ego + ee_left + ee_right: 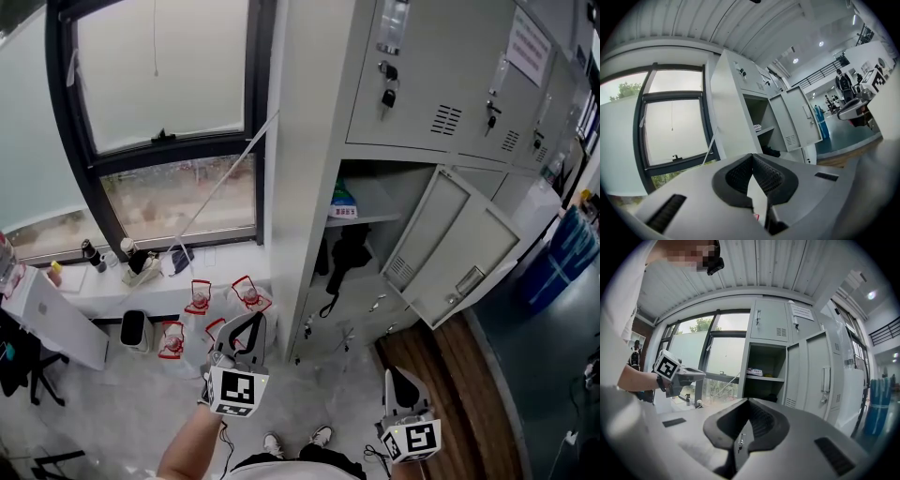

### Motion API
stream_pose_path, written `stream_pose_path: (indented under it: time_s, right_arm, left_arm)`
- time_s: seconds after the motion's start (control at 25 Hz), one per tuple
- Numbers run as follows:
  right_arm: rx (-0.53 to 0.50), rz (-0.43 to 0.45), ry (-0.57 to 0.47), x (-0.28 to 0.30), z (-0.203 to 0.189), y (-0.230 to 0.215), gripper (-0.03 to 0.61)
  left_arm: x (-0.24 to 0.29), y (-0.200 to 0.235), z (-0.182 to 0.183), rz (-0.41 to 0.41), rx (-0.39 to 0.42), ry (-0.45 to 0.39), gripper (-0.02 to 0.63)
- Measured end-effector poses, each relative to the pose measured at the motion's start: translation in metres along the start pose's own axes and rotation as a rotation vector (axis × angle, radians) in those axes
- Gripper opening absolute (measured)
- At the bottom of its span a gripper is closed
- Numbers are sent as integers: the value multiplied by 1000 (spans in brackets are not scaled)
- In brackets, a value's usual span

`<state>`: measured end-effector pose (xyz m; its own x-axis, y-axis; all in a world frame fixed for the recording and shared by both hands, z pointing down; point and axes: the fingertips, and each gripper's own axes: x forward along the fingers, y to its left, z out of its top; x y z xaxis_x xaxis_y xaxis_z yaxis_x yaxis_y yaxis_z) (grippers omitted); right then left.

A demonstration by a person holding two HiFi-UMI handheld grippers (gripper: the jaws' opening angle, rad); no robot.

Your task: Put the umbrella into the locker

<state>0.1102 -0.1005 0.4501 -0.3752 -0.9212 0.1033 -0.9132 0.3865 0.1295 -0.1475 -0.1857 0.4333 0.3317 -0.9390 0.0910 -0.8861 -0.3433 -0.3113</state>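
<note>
The grey locker (370, 239) stands open, its door (450, 253) swung out to the right. Under its shelf (361, 217) lies a black thing with a hanging strap (347, 258); I cannot tell whether it is the umbrella. My left gripper (249, 321) is held level, left of the locker front, shut with nothing between its pads (752, 155). My right gripper (396, 377) hangs lower right in front of the open door, its tips (748, 400) meeting on nothing. The open locker (764, 376) and the left gripper (677, 376) both show in the right gripper view.
Several red-labelled water packs (199, 298) and a black bin (134, 328) sit on the floor under the window. A white pole (225, 178) leans from the sill to the locker side. Bottles stand on the sill (94, 255). Blue containers (567, 248) stand far right.
</note>
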Motion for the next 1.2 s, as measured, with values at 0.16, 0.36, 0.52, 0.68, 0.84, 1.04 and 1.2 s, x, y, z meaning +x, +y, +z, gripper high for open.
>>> stream_pose_path:
  time_s: [0.16, 0.36, 0.52, 0.68, 0.84, 1.04, 1.2]
  right_arm:
    - [0, -12, -4, -2, 2, -6, 15]
    - [-2, -38, -3, -5, 1, -21, 15]
    - [-4, -55, -9, -9, 5, -32, 15]
    - [-8, -85, -5, -16, 4, -49, 15]
    - [-7, -111, 0, -23, 2, -67, 15]
    - [-8, -123, -8, -26, 2, -82, 15]
    - [-15, -120, -12, -24, 5, -91, 15]
  left_arm:
    - [-10, 6, -1, 14, -1, -2, 21]
    - [-21, 3, 8, 34, -68, -26, 21]
    - [-29, -1, 12, 43, -103, -52, 21]
    - [-38, -2, 9, 53, -98, -24, 21]
    - [-43, -7, 5, 64, -112, -15, 21]
    - [-44, -13, -3, 88, -139, 23, 21]
    - [-44, -19, -4, 101, -142, 35, 21]
